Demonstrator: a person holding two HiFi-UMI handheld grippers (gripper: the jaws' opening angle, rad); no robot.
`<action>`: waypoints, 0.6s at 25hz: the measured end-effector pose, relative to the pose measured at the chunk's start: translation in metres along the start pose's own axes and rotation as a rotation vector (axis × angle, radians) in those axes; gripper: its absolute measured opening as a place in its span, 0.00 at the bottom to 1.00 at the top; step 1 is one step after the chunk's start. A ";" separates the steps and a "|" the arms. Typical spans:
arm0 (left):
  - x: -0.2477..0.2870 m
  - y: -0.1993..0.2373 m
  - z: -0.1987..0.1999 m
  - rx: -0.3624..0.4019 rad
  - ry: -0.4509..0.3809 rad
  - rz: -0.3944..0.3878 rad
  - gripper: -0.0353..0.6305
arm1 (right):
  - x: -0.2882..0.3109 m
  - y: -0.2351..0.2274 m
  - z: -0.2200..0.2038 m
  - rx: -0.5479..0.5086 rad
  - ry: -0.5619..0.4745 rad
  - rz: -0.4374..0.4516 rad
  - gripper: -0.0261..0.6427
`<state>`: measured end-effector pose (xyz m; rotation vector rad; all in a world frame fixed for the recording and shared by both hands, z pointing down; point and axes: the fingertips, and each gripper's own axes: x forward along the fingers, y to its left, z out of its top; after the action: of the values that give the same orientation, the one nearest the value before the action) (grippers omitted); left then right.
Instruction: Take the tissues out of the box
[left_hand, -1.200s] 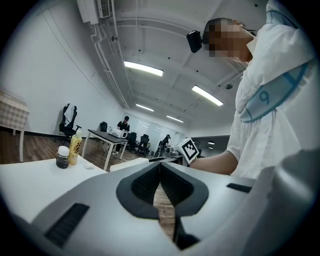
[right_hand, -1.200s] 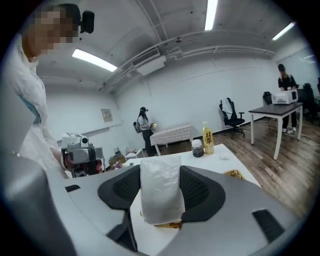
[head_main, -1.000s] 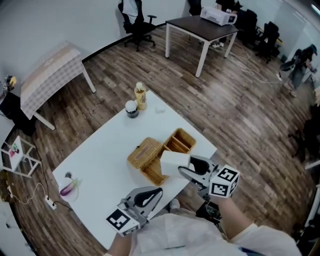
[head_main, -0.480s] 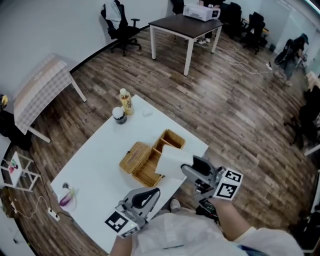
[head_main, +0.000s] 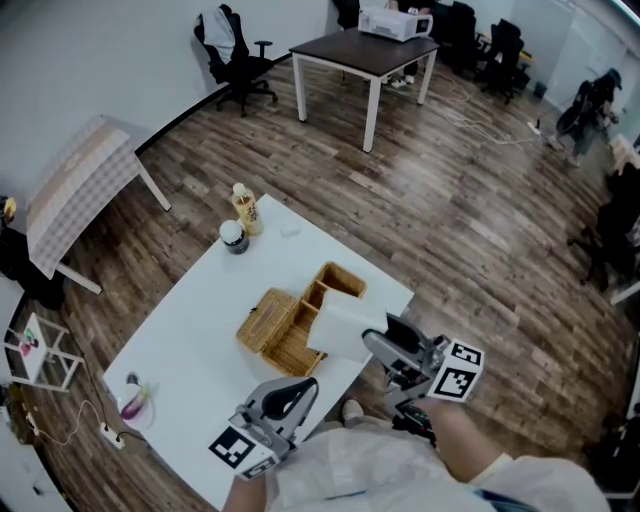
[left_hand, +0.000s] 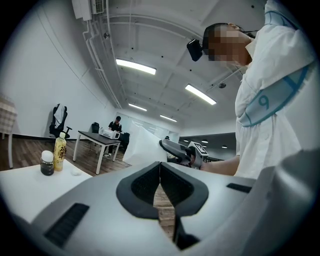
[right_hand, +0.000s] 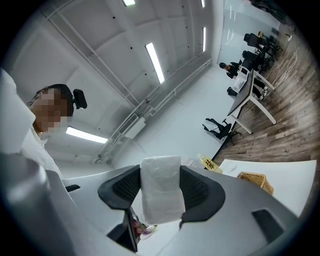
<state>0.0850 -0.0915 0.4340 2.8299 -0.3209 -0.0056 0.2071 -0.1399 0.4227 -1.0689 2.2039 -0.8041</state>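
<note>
A woven wicker box (head_main: 335, 282) lies on the white table (head_main: 190, 330), its flat lid (head_main: 266, 318) swung open to the left. My right gripper (head_main: 378, 342) is shut on a white tissue pack (head_main: 343, 329) and holds it in the air over the box's near right corner. In the right gripper view the tissue pack (right_hand: 161, 196) stands upright between both pads of the right gripper (right_hand: 161, 186). My left gripper (head_main: 303, 388) hovers at the table's near edge, shut and holding nothing. In the left gripper view the pads of the left gripper (left_hand: 160, 174) meet, with the tissue pack (left_hand: 142, 147) beyond them.
A yellow-labelled bottle (head_main: 244, 210) and a small dark jar (head_main: 233, 237) stand at the table's far corner. A purple item (head_main: 133, 401) lies on the table's left end. A checked table (head_main: 70, 185), a dark desk (head_main: 365, 52) and office chairs stand on the wooden floor.
The right gripper has raised the tissue pack a little above the box. The head view has shifted, so the table sits further left. The left gripper has barely moved.
</note>
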 end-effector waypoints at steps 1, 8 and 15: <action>0.000 0.000 0.001 0.000 -0.001 -0.001 0.06 | 0.000 0.001 0.000 0.001 0.001 0.004 0.42; 0.001 -0.002 0.000 0.001 0.009 -0.009 0.06 | 0.000 0.005 0.003 0.018 -0.020 0.020 0.42; 0.001 -0.001 0.001 0.002 0.018 -0.016 0.06 | -0.002 0.005 0.004 0.023 -0.032 0.016 0.42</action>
<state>0.0860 -0.0910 0.4330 2.8327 -0.2947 0.0171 0.2085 -0.1370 0.4163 -1.0442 2.1693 -0.7979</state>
